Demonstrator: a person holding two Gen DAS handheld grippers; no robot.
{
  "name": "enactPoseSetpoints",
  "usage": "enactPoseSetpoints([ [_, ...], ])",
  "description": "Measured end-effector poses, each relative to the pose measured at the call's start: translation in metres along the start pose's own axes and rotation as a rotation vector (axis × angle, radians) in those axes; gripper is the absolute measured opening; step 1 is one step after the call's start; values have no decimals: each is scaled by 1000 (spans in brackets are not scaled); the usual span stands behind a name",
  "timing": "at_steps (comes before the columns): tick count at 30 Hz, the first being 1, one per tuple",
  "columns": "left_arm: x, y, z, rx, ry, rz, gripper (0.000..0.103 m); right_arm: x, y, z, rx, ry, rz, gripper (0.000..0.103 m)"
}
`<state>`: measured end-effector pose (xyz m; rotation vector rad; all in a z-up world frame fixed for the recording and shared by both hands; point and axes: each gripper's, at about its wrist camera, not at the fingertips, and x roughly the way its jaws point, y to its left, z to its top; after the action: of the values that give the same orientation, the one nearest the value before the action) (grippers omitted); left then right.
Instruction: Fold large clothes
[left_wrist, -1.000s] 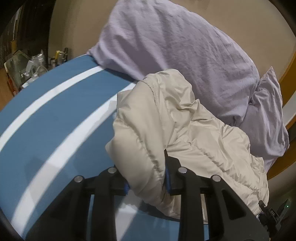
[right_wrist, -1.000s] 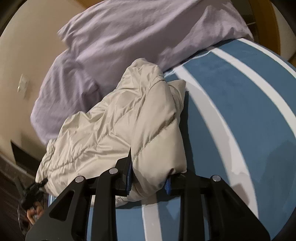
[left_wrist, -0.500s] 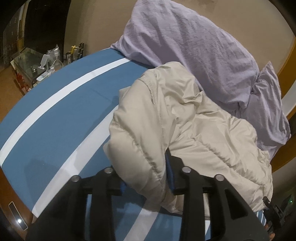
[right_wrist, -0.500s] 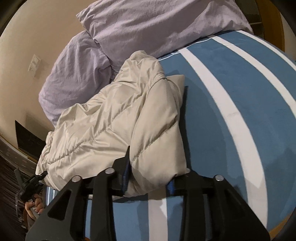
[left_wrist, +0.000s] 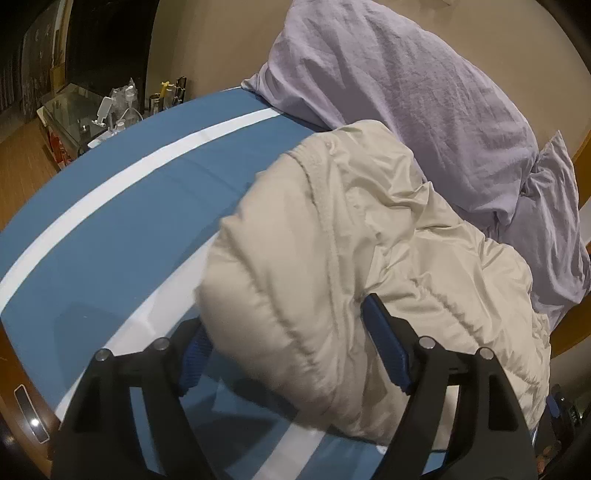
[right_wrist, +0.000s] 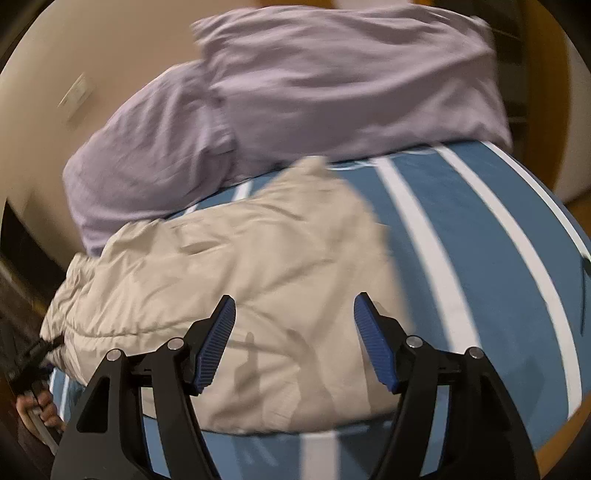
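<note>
The jacket (left_wrist: 354, 258) lies bunched on the striped bed (left_wrist: 122, 221), near the pillows (left_wrist: 424, 99). Both grippers, left (left_wrist: 291, 347) and right (right_wrist: 293, 343), stand open, releasing a fold; next likely regrasp an edge.

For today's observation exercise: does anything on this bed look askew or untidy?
Yes. The cream puffer jacket lies in a rumpled, lopsided heap on the striped blue bedcover, one end against the lilac pillows. Its fold has no straight edges, and a puffy section bulges between the left tool fingers.
</note>
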<state>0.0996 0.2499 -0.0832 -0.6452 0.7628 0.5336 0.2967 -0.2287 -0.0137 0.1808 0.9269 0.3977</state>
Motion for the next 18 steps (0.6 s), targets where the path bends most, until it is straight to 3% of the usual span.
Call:
enactPoseSetpoints([
  [5, 6, -7, 4, -27, -5, -21, 78, 23, 47, -7, -122, 25, 19, 69],
  [11, 9, -11, 6, -55, -17, -44, 73, 45, 74, -29, -260, 28, -70, 75],
  [18, 1, -13, 14, -85, -45, -79, 43, 66, 74, -44, -323, 40, -132, 79],
])
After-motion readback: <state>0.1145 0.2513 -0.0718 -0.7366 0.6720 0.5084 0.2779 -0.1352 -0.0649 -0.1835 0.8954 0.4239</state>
